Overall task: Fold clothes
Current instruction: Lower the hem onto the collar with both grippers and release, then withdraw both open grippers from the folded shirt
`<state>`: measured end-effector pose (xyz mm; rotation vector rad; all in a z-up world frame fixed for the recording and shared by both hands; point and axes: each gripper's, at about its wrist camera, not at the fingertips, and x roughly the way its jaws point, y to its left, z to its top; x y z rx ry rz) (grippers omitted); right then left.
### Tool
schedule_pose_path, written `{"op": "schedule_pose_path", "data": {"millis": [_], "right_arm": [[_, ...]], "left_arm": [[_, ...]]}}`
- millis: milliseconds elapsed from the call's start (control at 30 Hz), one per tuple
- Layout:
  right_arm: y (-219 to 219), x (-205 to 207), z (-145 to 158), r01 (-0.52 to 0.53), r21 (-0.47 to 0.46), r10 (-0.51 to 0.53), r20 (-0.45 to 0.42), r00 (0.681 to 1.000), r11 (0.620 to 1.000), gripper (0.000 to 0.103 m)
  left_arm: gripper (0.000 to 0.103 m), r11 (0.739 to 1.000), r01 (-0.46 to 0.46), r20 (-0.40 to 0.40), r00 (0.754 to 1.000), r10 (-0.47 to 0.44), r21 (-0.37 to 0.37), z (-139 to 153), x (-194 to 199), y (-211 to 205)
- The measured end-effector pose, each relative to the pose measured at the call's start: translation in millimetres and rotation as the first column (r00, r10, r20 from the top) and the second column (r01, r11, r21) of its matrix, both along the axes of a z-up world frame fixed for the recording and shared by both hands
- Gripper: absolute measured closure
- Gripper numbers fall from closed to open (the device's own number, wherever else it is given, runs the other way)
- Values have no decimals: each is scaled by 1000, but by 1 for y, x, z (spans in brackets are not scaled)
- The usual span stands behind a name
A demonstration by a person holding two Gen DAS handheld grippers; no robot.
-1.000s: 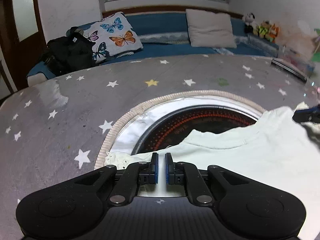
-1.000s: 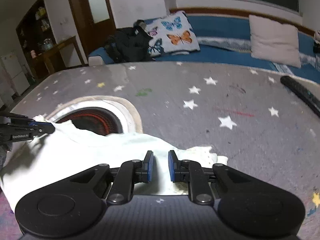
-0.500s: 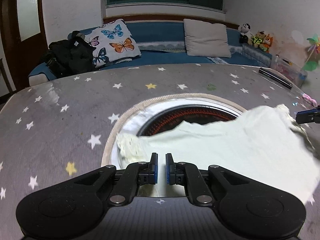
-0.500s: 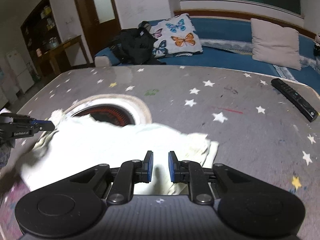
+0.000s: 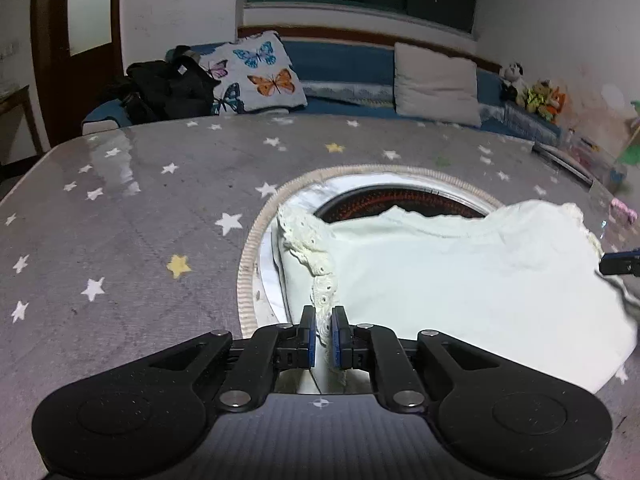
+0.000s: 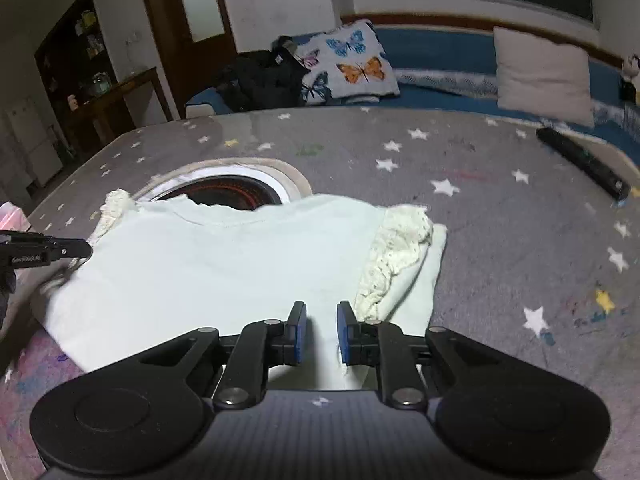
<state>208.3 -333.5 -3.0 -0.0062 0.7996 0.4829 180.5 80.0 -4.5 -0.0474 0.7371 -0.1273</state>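
Observation:
A pale mint top with lace-trimmed sleeves lies spread on the grey star-print table, its upper edge over the round heater opening. My left gripper is shut on its left lace sleeve edge. In the right wrist view the top lies flat with its right lace sleeve folded inward. My right gripper is over the top's near right edge, its jaws a little apart with cloth between them. The other gripper's tip shows at each view's edge.
A round opening with a glowing red heater is set in the table. A black remote lies at the far right. A sofa with a butterfly pillow, a black bag and a beige pillow stands behind.
Both grippers have drawn the top back toward me and laid it flat on the table. The right gripper's jaws have opened slightly.

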Motion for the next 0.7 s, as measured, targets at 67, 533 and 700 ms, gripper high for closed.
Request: {"op": "schedule_pose_path", "data": {"millis": [67, 533, 700], "right_arm": [[1, -5, 5, -5, -1, 5, 14, 1000, 1000, 87], [-7, -52, -10, -14, 5, 14, 2, 1000, 1000, 77], [-9, -66, -1, -32, 18, 31, 31, 999, 999, 74]], "left_arm": [[93, 1000, 5, 15, 1000, -5, -23, 5, -8, 0], [92, 1000, 22, 19, 1000, -22, -1, -4, -53, -1], [84, 1000, 27, 22, 999, -27, 3, -6, -73, 2]]}}
